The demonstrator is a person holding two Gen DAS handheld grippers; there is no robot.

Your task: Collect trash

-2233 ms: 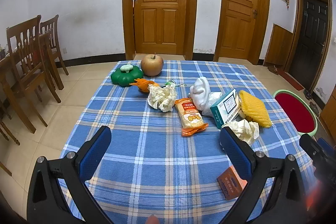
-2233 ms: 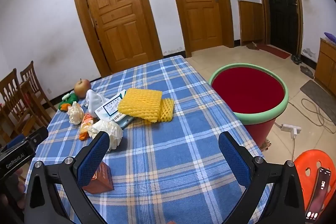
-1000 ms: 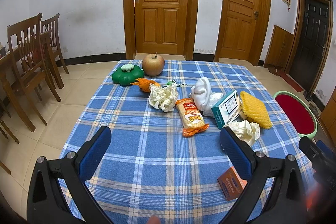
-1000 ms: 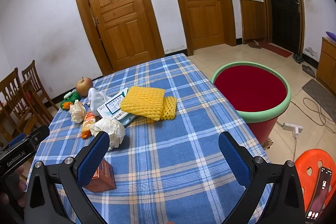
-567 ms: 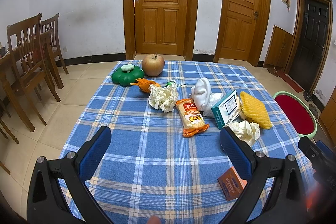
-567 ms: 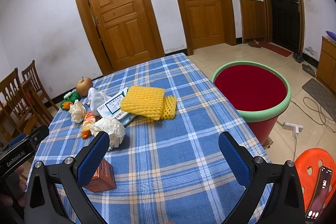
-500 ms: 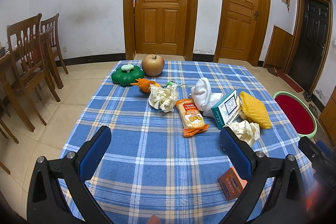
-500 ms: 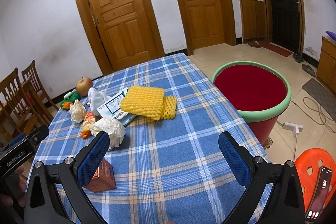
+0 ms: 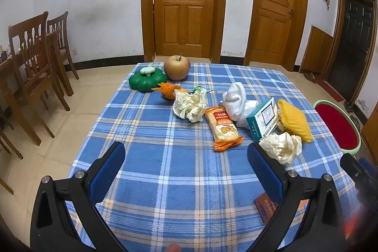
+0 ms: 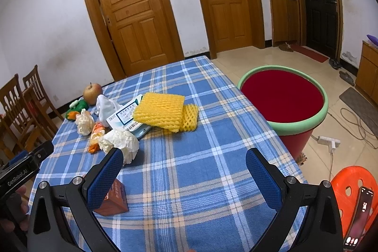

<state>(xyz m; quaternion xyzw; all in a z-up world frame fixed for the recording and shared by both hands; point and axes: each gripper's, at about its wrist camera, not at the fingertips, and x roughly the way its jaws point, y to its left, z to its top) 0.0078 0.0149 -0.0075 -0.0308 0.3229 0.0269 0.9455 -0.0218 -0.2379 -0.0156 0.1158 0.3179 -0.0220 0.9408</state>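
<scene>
Left wrist view: left gripper (image 9: 185,154) spread wide, empty; right gripper (image 10: 184,158) likewise, above the tablecloth (image 10: 200,171).

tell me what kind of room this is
Most likely the dining area of a home: a table under a blue plaid tablecloth, wooden dining chairs beside it, and panelled wooden interior doors opening off a tiled floor.

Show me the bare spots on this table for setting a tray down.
Bare checked cloth lies between the left gripper and the orange snack packet. The far right corner beyond the yellow foam netting is also free. The middle band, around the crumpled white paper, is crowded.
</scene>
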